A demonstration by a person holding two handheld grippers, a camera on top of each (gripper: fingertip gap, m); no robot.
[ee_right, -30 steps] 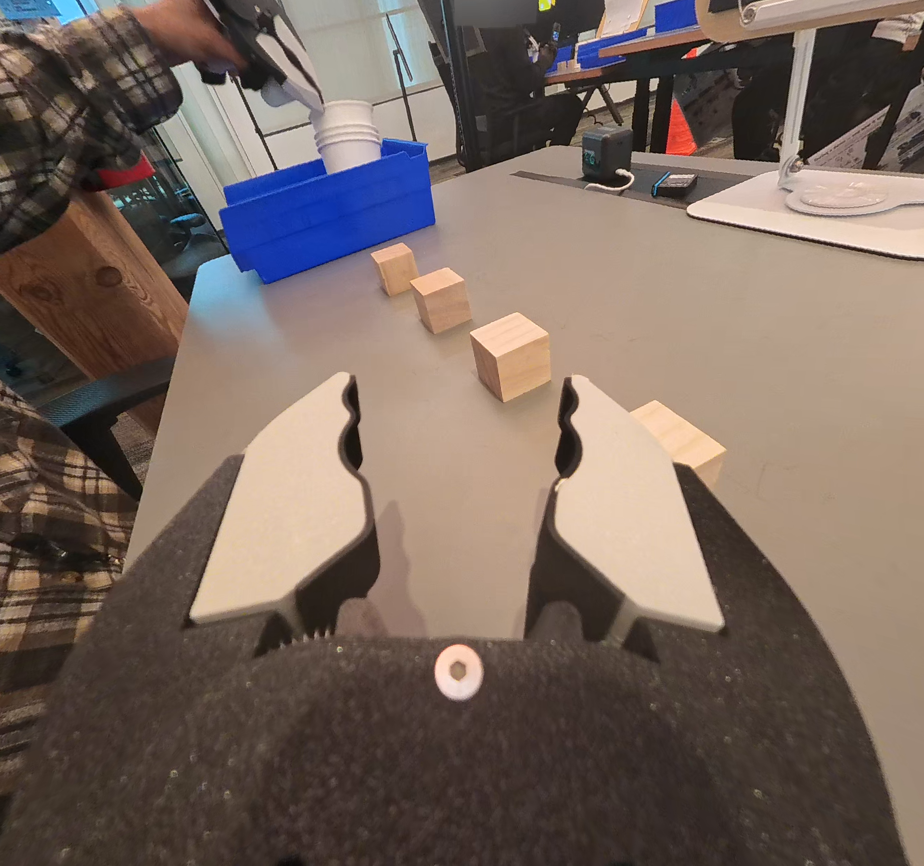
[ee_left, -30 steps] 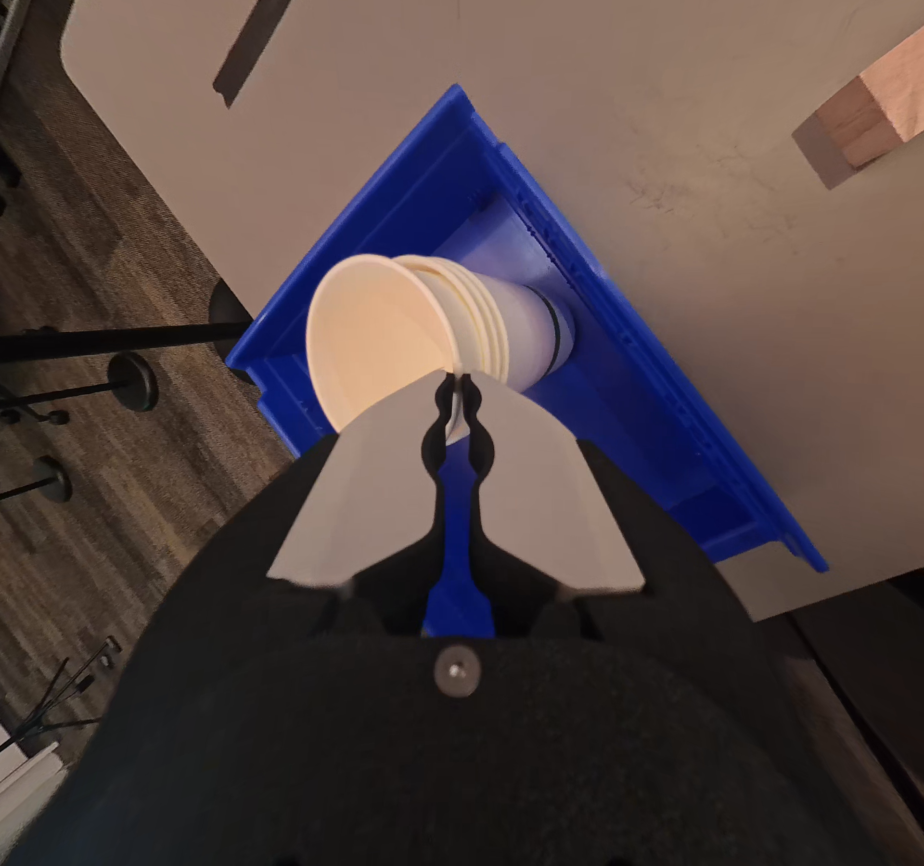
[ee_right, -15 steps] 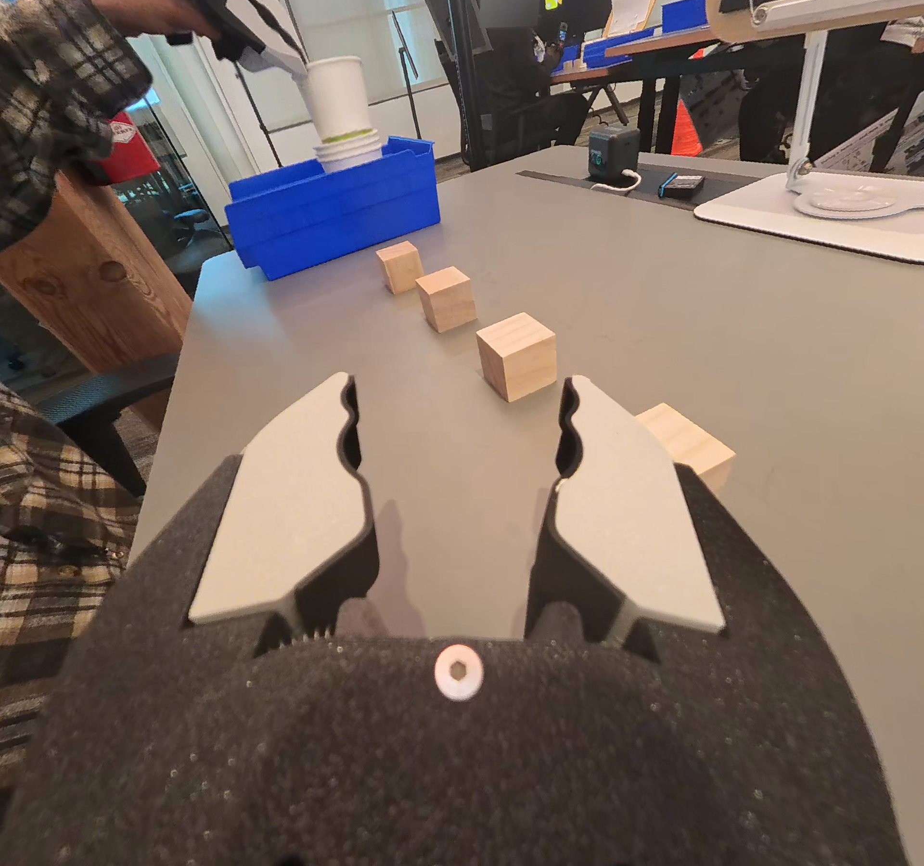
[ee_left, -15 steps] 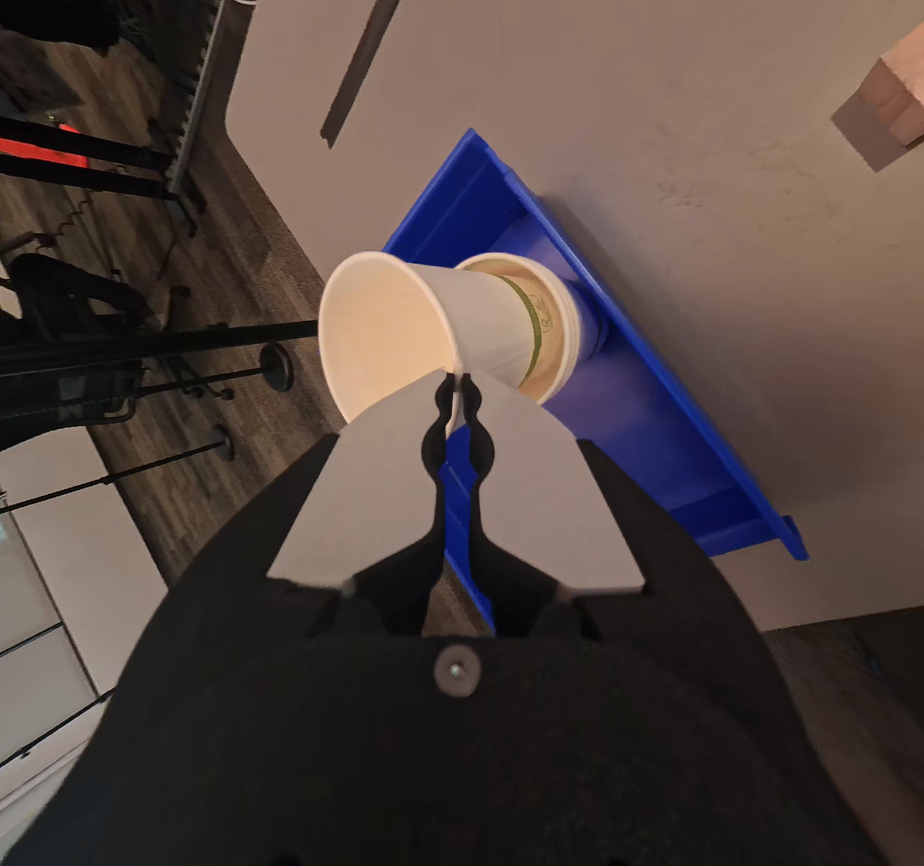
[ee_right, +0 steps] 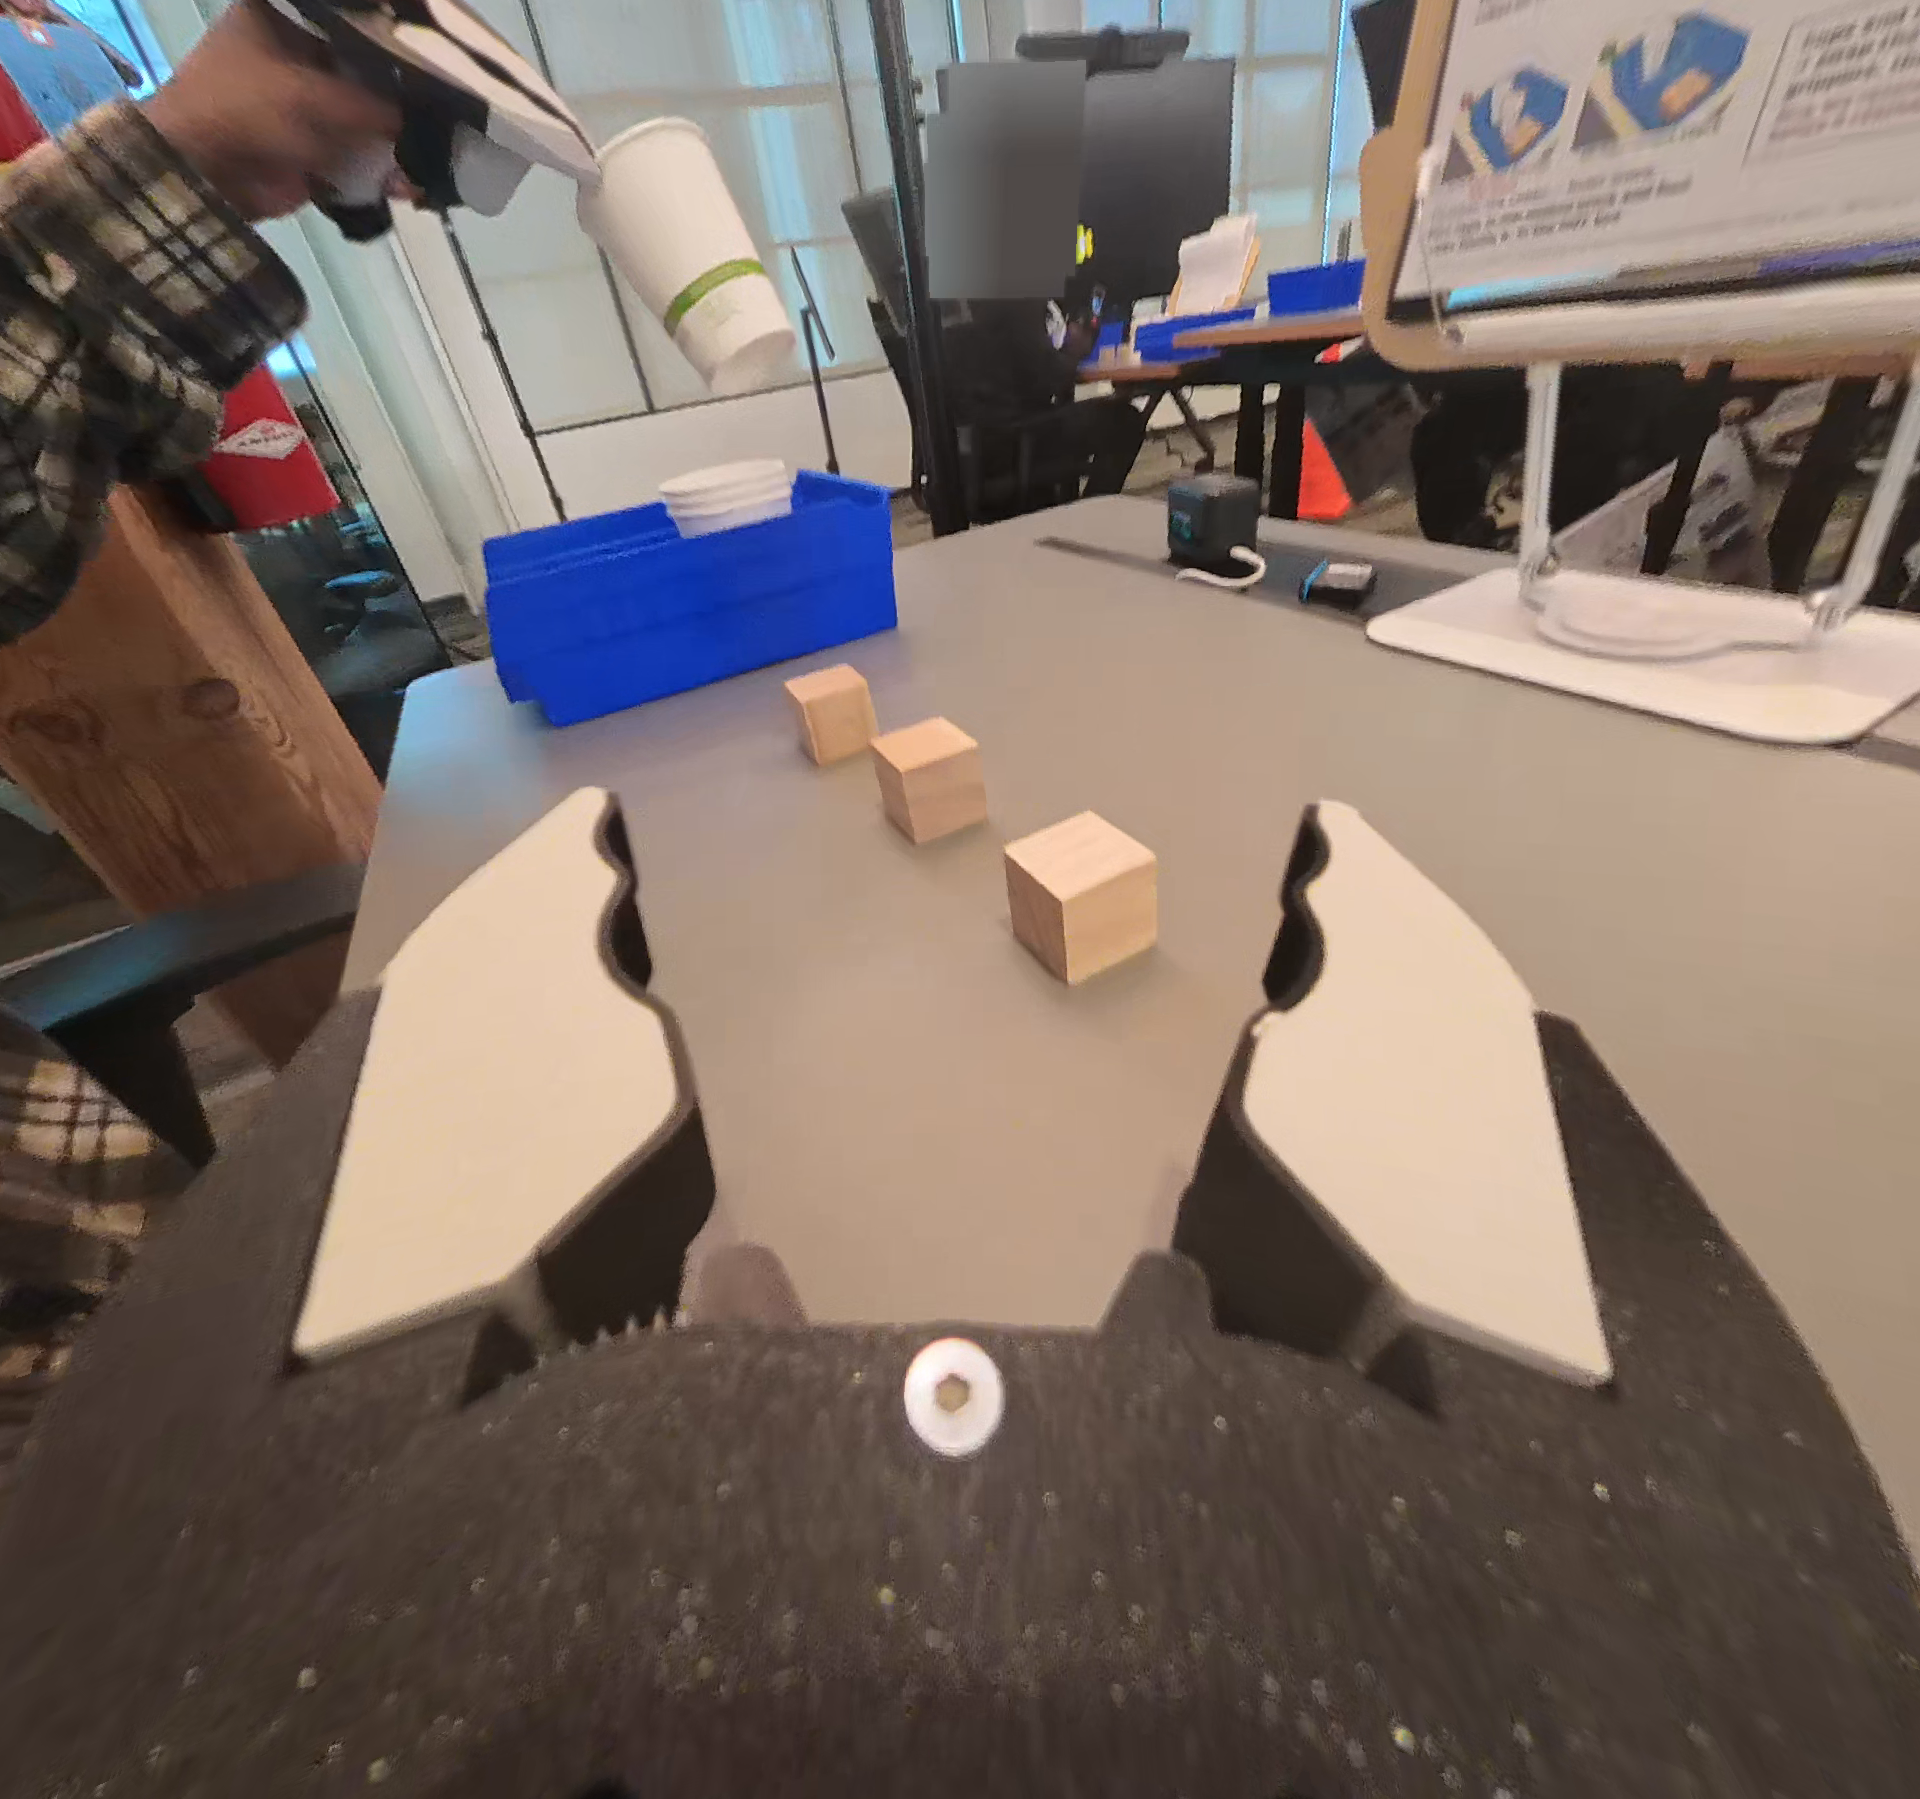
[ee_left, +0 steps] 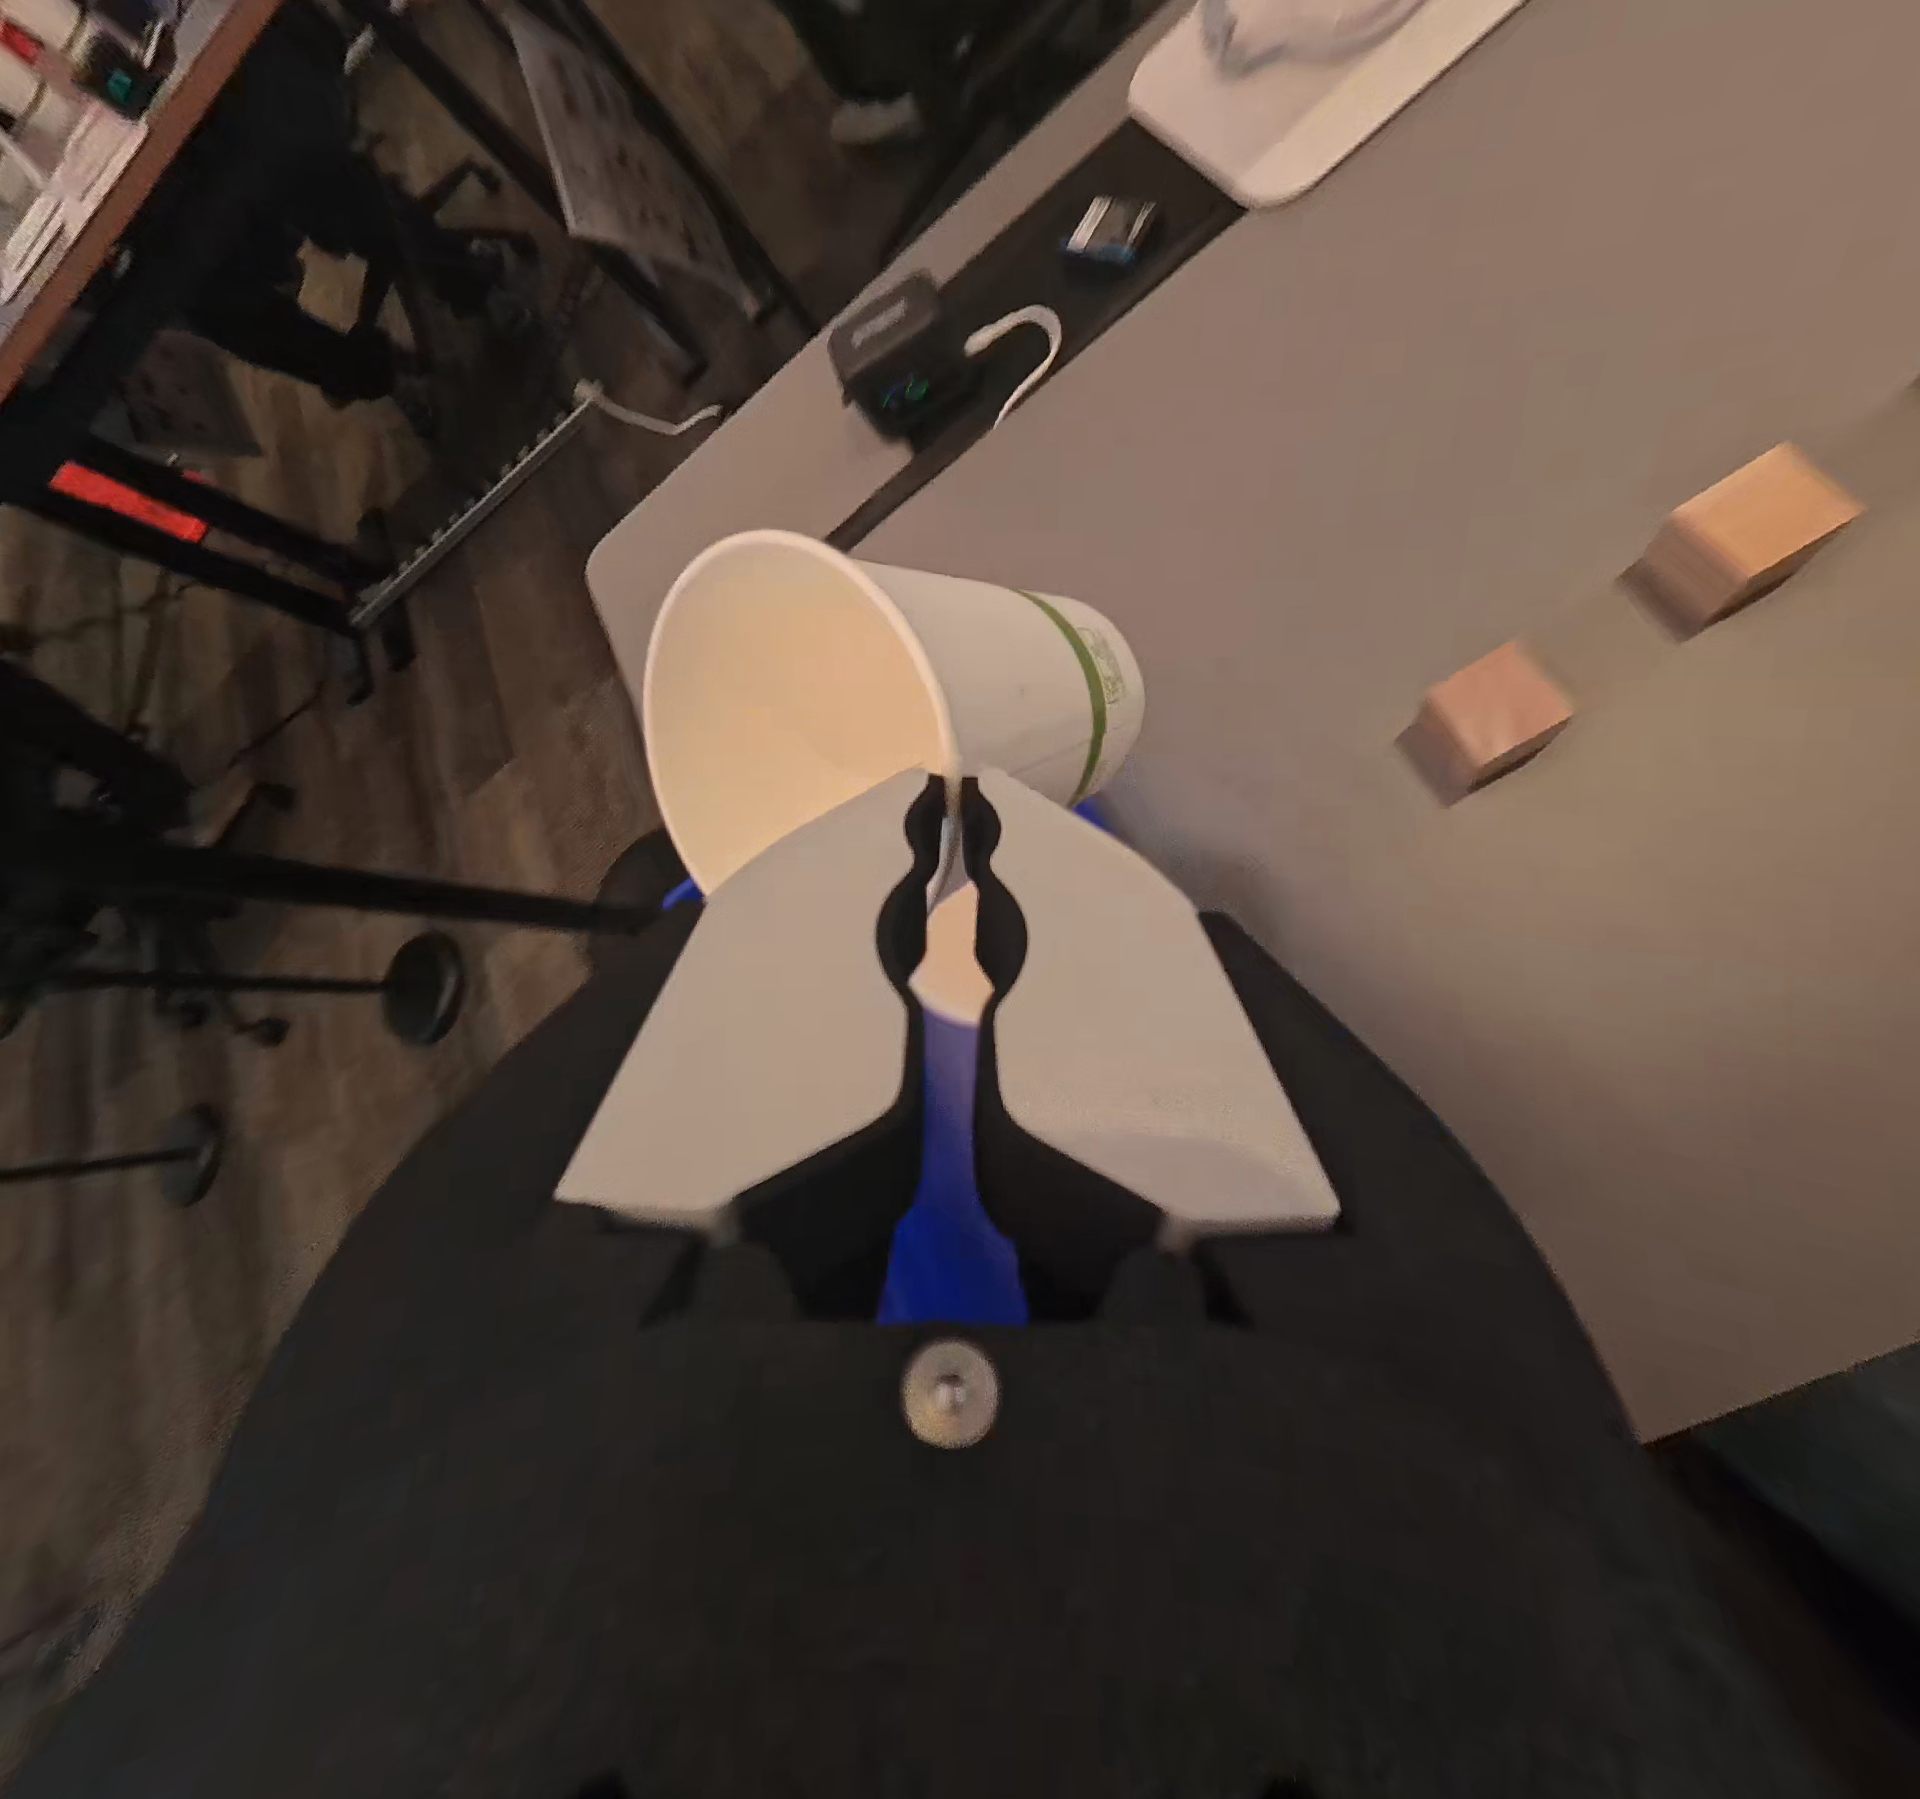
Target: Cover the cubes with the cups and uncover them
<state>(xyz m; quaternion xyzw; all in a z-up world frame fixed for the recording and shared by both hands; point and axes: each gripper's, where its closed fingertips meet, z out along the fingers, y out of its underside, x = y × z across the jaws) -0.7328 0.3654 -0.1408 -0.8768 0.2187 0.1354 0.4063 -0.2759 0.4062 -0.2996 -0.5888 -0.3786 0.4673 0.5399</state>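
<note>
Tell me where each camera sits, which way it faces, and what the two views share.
Left wrist view: on the left hand-held gripper, raised and looking down past its closed fingers, which pinch the rim of a paper cup, to the table and floor.
Right wrist view: on the right hand-held gripper, low over the table, looking along it between open fingers at a row of wooden cubes; a plaid sleeve shows.
Shared: the cup, the cubes, the blue bin, the table.
</note>
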